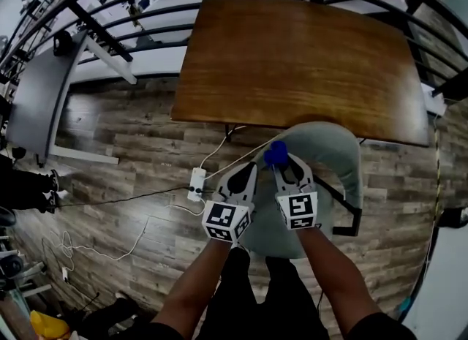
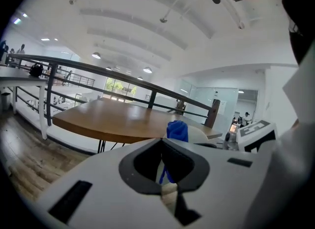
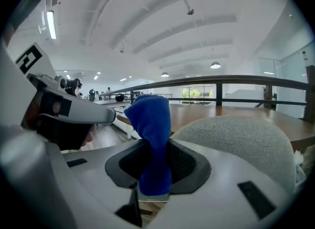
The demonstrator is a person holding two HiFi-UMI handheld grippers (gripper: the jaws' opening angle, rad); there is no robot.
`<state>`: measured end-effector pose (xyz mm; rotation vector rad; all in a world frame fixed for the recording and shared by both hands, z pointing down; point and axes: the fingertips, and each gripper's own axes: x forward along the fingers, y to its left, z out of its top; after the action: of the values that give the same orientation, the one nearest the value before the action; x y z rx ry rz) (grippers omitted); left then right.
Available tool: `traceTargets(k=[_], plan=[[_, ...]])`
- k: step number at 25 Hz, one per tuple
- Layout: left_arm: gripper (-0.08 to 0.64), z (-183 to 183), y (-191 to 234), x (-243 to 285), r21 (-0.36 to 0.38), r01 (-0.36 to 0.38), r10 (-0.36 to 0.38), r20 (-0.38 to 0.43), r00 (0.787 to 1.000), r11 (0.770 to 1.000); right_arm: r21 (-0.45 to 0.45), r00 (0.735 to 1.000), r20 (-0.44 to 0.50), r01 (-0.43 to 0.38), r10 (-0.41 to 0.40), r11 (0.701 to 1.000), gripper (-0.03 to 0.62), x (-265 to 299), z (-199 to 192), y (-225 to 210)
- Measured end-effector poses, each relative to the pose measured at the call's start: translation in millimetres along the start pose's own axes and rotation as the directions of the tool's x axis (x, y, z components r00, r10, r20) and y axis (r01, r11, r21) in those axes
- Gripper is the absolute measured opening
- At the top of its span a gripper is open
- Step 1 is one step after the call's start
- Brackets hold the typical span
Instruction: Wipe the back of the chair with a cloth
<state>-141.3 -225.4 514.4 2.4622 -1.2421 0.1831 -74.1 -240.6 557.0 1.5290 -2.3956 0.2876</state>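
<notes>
The main risk, in my judgement, was the blue cloth (image 3: 150, 124) slipping out: the right tool (image 3: 153, 150) was clenched on its lower part only, the rest stood up in a loose bunch, and the grey chair back (image 3: 236, 139) looked like rough fabric that could drag it free during a wipe. The cloth was just beside the top edge of the chair (image 1: 329, 148) and, as far as I could tell, not yet pressed on it. The left tool (image 1: 250, 169) hung close beside the right one, jaws together w/ nothing between them, so nothing steadied the chair; a hard push could shove it toward the wooden bench (image 1: 307, 61), which stood right behind it. A white power strip (image 1: 196, 183) w/ cables lay on the plank floor (image 1: 131, 156) near the person's legs, so a step to the left could catch on them. The room was a bright open hall w/ white ceiling, and a dark railing (image 1: 146, 17) ran past the bench.
</notes>
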Motion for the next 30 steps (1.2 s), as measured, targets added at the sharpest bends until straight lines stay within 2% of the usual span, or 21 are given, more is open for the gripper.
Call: traceTargets(k=[8, 12, 17, 30], plan=[[0.008, -17.6, 14.3, 17.0, 0.018, -0.015, 0.015, -0.02, 1.0, 1.0, 0.004, 0.998, -0.022, 0.052, -0.052, 0.999, 0.101, 21.9, -13.0, -21.8], [0.008, -22.6, 13.7, 21.7, 0.026, -0.012, 0.013, -0.033, 0.999, 1.0, -0.006, 0.999, -0.017, 0.049, -0.049, 0.999, 0.101, 27.7, -12.3, -31.4], [0.008, -24.0, 4.4, 30.7, 0.105, 0.021, -0.015, -0.057, 0.998, 0.994, -0.053, 0.999, -0.013, 0.036, -0.036, 0.998, 0.101, 27.9, -11.8, -39.0], [0.008, -19.5, -26.2, 47.9, 0.106, 0.098, -0.093, -0.055, 0.994, 0.989, 0.011, 0.985, -0.016, 0.174, -0.174, 0.985, 0.101, 13.7, -8.0, -83.0]])
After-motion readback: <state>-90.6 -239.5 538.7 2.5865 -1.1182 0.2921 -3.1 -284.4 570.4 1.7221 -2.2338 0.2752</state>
